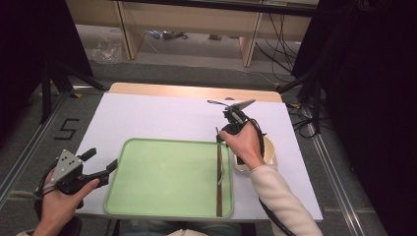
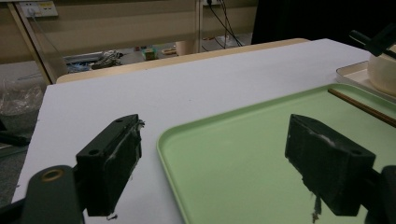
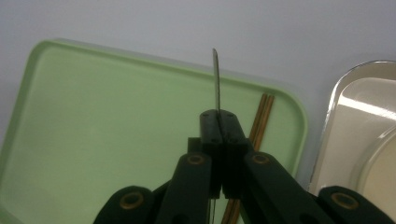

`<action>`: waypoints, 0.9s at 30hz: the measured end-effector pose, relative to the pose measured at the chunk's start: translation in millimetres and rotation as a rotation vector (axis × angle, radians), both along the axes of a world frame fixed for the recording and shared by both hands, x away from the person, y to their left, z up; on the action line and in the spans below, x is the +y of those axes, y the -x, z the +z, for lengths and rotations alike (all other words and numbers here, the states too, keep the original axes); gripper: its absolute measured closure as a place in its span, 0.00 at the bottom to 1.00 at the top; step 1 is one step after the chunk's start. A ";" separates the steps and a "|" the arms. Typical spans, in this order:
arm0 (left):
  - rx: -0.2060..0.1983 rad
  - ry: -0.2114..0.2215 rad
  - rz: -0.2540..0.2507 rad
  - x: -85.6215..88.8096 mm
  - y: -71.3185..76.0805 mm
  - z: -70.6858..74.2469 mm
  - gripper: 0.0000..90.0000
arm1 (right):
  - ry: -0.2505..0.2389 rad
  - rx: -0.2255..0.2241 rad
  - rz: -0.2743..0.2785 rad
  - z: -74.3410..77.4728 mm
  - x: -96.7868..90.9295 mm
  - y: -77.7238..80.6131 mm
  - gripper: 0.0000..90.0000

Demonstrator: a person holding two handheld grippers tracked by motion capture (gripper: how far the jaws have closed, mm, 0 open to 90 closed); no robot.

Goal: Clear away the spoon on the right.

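A light green tray (image 1: 147, 196) lies on the white table top. A pair of brown chopsticks (image 1: 219, 187) rests along its right side, also seen as chopsticks (image 3: 261, 116) beside the jaws. My right gripper (image 3: 218, 116) is shut on a thin metal utensil (image 3: 216, 79) seen edge-on; its tip points over the tray's rim (image 3: 154, 59). In the high view the right gripper (image 1: 220, 135) hangs over the far end of the chopsticks. My left gripper (image 1: 102, 160) stands open at the tray's left edge, with the tray's corner (image 2: 163, 140) showing between its empty jaws, left gripper (image 2: 212, 140).
A white bowl (image 1: 269, 150) sits in a small silvery tray (image 3: 345, 116) just right of the green tray, under the person's right hand. The bowl (image 2: 383, 72) also shows far off. Black stands and cables surround the table; shelving lies beyond its far edge.
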State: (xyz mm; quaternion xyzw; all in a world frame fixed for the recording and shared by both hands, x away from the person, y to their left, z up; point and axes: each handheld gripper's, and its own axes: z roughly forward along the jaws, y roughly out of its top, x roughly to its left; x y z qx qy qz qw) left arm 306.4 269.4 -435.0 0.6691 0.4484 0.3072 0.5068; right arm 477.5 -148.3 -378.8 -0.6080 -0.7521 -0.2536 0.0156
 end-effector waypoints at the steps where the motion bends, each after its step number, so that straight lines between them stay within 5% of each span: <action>1: 0.000 -0.001 0.000 0.0 0.1 0.1 0.20 | -0.001 0.019 -0.011 -0.8 2.6 0.4 1.00; 6: 0.001 0.000 -0.001 -0.1 -0.1 -0.2 0.20 | 0.007 0.103 -0.046 -3.7 11.5 1.0 1.00; 7: 0.001 0.000 -0.001 -0.1 -0.1 -0.2 0.20 | 0.017 0.049 0.000 -8.8 9.3 -1.0 1.00; 11: 0.000 0.000 -0.001 -0.2 -0.1 -0.2 0.20 | 0.014 0.102 -0.021 -10.7 15.2 -0.5 1.00; 12: 0.000 0.000 -0.002 -0.3 -0.1 -0.2 0.20 | 0.025 0.085 -0.016 -12.7 15.9 -0.9 1.00; 13: 0.001 0.000 -0.002 -0.3 -0.1 -0.2 0.20 | 0.018 0.123 -0.040 -11.9 19.1 0.1 1.00; 16: 0.000 0.001 -0.002 -0.5 -0.2 -0.2 0.20 | 0.029 0.135 -0.030 -15.9 23.7 0.6 1.00; 18: 0.001 0.001 -0.003 -0.4 -0.2 -0.3 0.20 | 0.044 0.095 0.006 -22.8 25.4 -0.3 1.00; 25: 0.002 0.002 -0.003 -0.3 -0.2 -0.4 0.20 | 0.056 0.161 -0.002 -29.9 34.5 -0.1 1.00; 27: 0.002 0.002 -0.004 -0.4 -0.2 -0.4 0.20 | 0.060 0.143 0.021 -34.4 34.4 -0.7 1.00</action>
